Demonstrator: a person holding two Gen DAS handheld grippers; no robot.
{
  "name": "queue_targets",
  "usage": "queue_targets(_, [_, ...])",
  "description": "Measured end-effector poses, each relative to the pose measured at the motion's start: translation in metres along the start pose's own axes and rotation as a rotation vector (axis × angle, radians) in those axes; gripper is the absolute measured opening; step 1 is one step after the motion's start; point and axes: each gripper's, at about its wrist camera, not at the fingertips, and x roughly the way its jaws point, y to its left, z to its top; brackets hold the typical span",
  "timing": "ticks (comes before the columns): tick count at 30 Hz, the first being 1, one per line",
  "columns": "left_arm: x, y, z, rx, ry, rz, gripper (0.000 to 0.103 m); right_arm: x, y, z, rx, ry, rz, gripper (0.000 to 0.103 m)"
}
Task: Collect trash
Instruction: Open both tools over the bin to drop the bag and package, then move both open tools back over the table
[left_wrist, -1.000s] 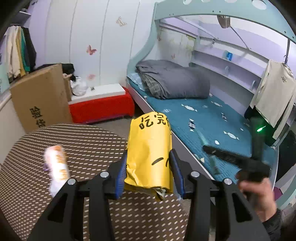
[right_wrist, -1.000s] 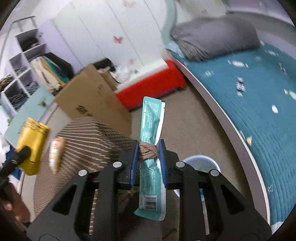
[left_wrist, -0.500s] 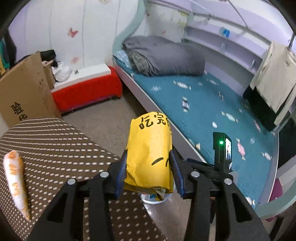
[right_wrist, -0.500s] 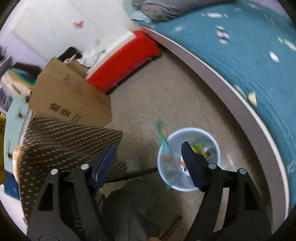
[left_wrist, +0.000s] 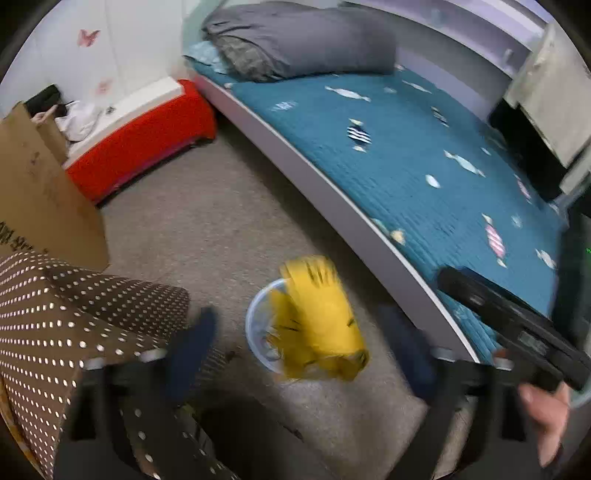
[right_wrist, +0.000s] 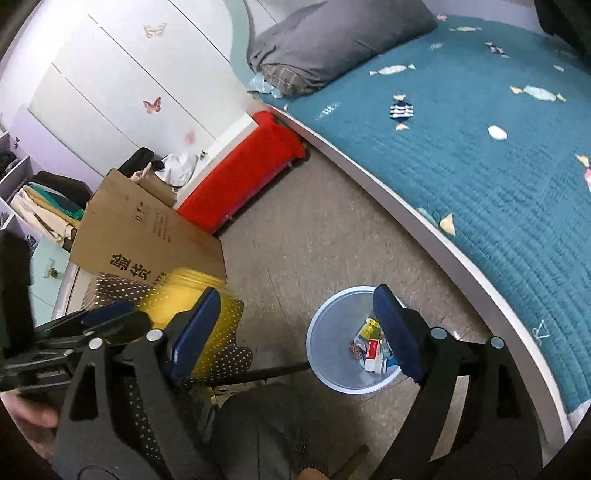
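bed (left_wrist: 424, 155): teal cover, 1 o'clock of bin; stay off its edge.
table (left_wrist: 74, 314): dotted cloth, 9 o'clock of bin; more trash probably left there.
bin (right_wrist: 332, 343): pale blue, on floor, wrappers inside; release only straight above rim.
yellow bag (left_wrist: 317, 325): blurred, loose, dropping over bin mouth.
left tool (left_wrist: 310, 354): just been opening, released, bag free between jaws.
right tool (right_wrist: 295, 332): just been opening, released, nothing between jaws, above bin.

A child's bedroom in a home: a bed (left_wrist: 406, 155) with a teal candy-print cover and a grey duvet (left_wrist: 295, 37), butterfly stickers (right_wrist: 152, 105) on white wardrobe doors, folded clothes (right_wrist: 44, 206) on far-left shelves, carpet (right_wrist: 314, 229).
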Motion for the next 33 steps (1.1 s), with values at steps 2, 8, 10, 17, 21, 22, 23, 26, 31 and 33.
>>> queue_targets(2, [-0.002,0.006,-0.002,-0.039,-0.004,-0.003,0.094,-0.003,0.008,-0.002,-0.010,-0.006,0.001,0.088])
queue_targets(8, [-0.034,0.007,-0.020,-0.038,-0.095,0.018,0.094,-0.005,0.024,-0.012,-0.029,-0.005,-0.025,0.097])
queue_targets(10, [-0.047,0.009,-0.027,-0.039,-0.123,0.026,0.094,-0.006,0.032,-0.015,-0.039,-0.002,-0.035,0.097])
queue_targets(17, [-0.096,0.020,-0.049,-0.042,-0.232,0.078,0.094,-0.023,0.074,-0.019,-0.112,-0.023,-0.026,0.097])
queue_targets(21, [-0.123,0.032,-0.062,-0.054,-0.283,0.087,0.094,-0.031,0.102,-0.021,-0.152,-0.036,-0.011,0.097])
queue_targets(22, [-0.128,0.035,-0.065,-0.056,-0.292,0.089,0.094,-0.032,0.111,-0.021,-0.167,-0.040,-0.007,0.097])
queue_targets(23, [-0.134,0.038,-0.069,-0.058,-0.303,0.094,0.094,-0.033,0.117,-0.022,-0.177,-0.042,-0.004,0.097])
queue_targets(26, [-0.152,0.051,-0.079,-0.071,-0.337,0.120,0.094,-0.035,0.143,-0.026,-0.219,-0.040,0.012,0.097])
queue_targets(31, [-0.181,0.083,-0.104,-0.132,-0.390,0.154,0.094,-0.036,0.190,-0.036,-0.306,-0.041,0.041,0.097])
queue_targets(33, [-0.191,0.098,-0.115,-0.160,-0.406,0.171,0.094,-0.035,0.211,-0.043,-0.343,-0.036,0.056,0.097])
